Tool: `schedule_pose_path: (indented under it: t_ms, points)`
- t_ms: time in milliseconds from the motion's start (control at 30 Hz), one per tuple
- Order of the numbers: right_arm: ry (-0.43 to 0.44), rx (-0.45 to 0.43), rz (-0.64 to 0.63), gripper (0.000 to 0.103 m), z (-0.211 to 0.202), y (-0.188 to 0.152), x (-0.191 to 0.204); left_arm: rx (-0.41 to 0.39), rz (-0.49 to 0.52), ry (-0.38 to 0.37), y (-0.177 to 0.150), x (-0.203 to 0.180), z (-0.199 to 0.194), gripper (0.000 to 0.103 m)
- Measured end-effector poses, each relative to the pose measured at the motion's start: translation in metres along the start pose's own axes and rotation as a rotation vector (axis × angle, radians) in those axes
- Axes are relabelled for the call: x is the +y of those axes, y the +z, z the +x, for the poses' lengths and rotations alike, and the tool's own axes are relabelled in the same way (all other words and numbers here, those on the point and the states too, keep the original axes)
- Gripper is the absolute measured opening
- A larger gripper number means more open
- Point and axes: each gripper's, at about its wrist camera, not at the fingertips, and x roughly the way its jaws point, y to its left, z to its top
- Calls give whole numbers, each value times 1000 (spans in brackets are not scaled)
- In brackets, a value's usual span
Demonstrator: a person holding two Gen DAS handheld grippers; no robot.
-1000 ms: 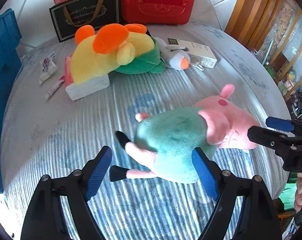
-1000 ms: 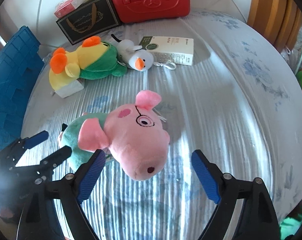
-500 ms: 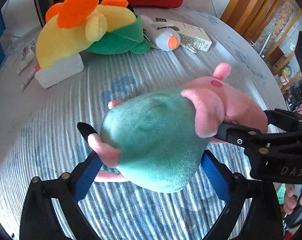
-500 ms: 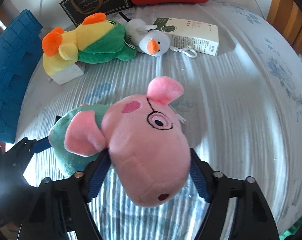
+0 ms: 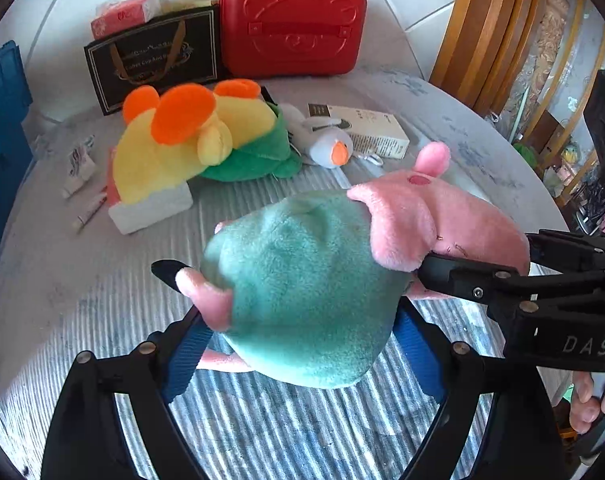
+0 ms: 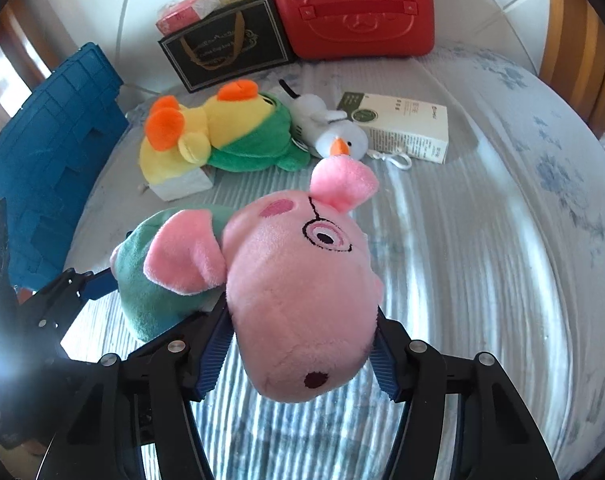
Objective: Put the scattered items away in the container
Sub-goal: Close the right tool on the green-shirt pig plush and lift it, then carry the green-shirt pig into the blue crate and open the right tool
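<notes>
A: Pig plush (image 6: 302,304) up off the striped sheet (image 6: 482,280), mid-bed, nearer the front edge than the back. Held at 2 places?

B: Yes. Right gripper (image 6: 298,354) around the pink head, blue pads pressed into both cheeks, jaws closing further. Left gripper (image 5: 302,340) around the green body, pads against both flanks, also closing in.

A: Handling?

B: Soft and light, by the look. Fur dented where the pads bite, so plenty of give; not fragile, not slippery. Floppy at the neck, probably, hence 1 claw at each end. Best hold: across the bulk of head and belly, not the ears or thin legs.

A: Destination?

B: Blue crate (image 6: 50,152) at the left edge of the bed, likely the container. Inside not visible from here.

A: Remaining clutter?

B: Yellow-and-green duck plush (image 6: 218,136) toward the back-left, lying on a white block (image 6: 182,186); white bird plush (image 6: 334,136) just beside it; white carton (image 6: 406,132) touching the bird. Red case (image 6: 354,8) and black gift bag (image 6: 226,52) along the back edge. Small tubes (image 5: 82,184) near the left edge.

A: Risk?

B: Sagging between the 2 grips, or snagging a leg on the crate rim. Nothing worse.
</notes>
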Motion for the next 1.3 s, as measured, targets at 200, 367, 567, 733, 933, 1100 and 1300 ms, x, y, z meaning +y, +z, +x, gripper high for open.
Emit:
schedule_pose_path:
  t_ms: [200, 367, 567, 733, 933, 1100, 1300]
  points:
    - [66, -129, -66, 61, -40, 22, 41, -136, -2, 72, 16, 21, -64, 88]
    - [133, -236, -162, 61, -72, 45, 99, -268, -29, 150, 25, 57, -127, 88]
    - [235, -351, -292, 61, -100, 72, 201, -415, -25, 311, 28, 122, -214, 88]
    - [300, -427, -386, 61, -110, 90, 317, -504, -57, 423, 16, 209, -282, 88]
    - [411, -425, -457, 61, -95, 101, 470, -540, -100, 541, -12, 332, -357, 88]
    - [407, -311, -477, 61, -49, 108, 575, -425, -198, 540, -30, 437, -370, 90]
    - [269, -133, -394, 64, 14, 124, 617, -245, -286, 503, -19, 501, -331, 90]
